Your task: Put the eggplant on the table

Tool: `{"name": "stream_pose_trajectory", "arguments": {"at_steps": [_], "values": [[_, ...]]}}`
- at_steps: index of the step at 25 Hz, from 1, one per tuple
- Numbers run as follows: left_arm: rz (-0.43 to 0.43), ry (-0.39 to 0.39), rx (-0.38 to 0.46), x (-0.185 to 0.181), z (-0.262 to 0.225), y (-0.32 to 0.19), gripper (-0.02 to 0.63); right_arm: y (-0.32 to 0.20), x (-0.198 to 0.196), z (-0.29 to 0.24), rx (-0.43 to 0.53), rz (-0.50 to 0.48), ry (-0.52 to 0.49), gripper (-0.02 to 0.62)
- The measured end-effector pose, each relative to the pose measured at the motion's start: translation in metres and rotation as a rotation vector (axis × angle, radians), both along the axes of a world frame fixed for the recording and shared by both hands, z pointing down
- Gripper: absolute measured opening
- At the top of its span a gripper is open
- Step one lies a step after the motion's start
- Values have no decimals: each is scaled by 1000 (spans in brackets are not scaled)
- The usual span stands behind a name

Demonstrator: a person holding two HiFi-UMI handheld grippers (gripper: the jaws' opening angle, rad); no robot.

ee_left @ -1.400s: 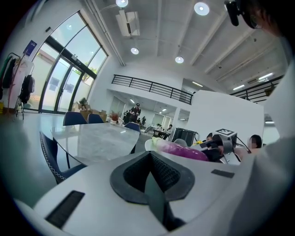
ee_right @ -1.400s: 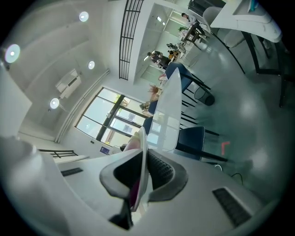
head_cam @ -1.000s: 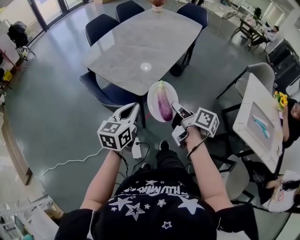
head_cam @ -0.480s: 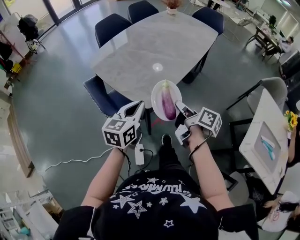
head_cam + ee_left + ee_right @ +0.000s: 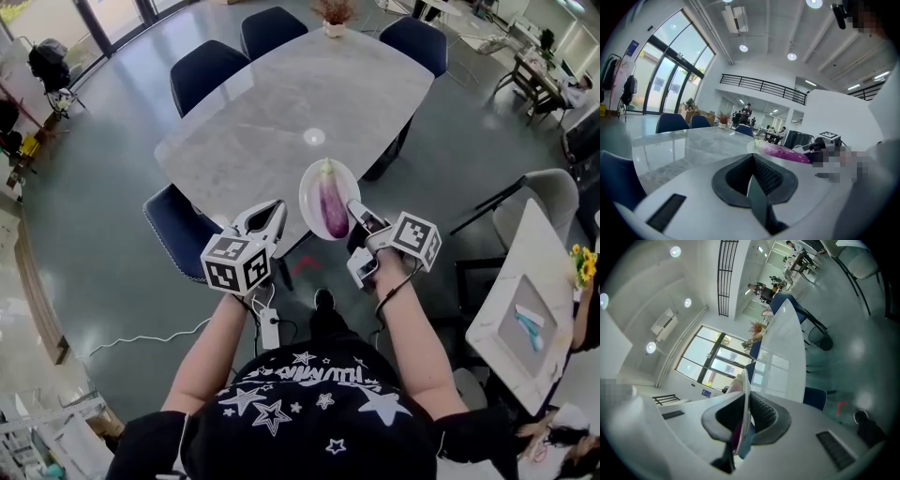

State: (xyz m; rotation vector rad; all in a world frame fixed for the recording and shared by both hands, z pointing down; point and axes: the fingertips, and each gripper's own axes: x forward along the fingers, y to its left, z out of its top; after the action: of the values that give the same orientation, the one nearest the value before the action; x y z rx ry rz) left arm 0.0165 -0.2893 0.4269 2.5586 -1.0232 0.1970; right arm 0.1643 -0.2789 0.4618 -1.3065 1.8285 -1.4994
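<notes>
Two grippers are held out toward the table [image 5: 281, 103], and only the right gripper [image 5: 359, 217] is loaded. Its jaws are pinched on the near rim of the plate [image 5: 308, 192], where the eggplant [image 5: 330, 204] is lying. From that gripper the eggplant lies ahead and slightly left, its long axis pointing away toward the tabletop, green stem end farthest. The left gripper [image 5: 266, 217] is held just beside the plate, jaws closed on nothing (the nearer free tool, if a pick is wanted). Compared with half a second back, the table is seen closer in, with more tabletop behind the plate's far half.
</notes>
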Motion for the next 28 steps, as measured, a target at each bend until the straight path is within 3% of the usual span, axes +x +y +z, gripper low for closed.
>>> {"name": "stream_pose_trajectory", "arguments": {"at_steps": [16,28], "values": [[-111,-20,-17,70,13,-100,6,-110,72,23,-19,-125,15,31],[-136,-37,-39,71,19,-117,6,-136,68,32,-41,-176,35,31]]}}
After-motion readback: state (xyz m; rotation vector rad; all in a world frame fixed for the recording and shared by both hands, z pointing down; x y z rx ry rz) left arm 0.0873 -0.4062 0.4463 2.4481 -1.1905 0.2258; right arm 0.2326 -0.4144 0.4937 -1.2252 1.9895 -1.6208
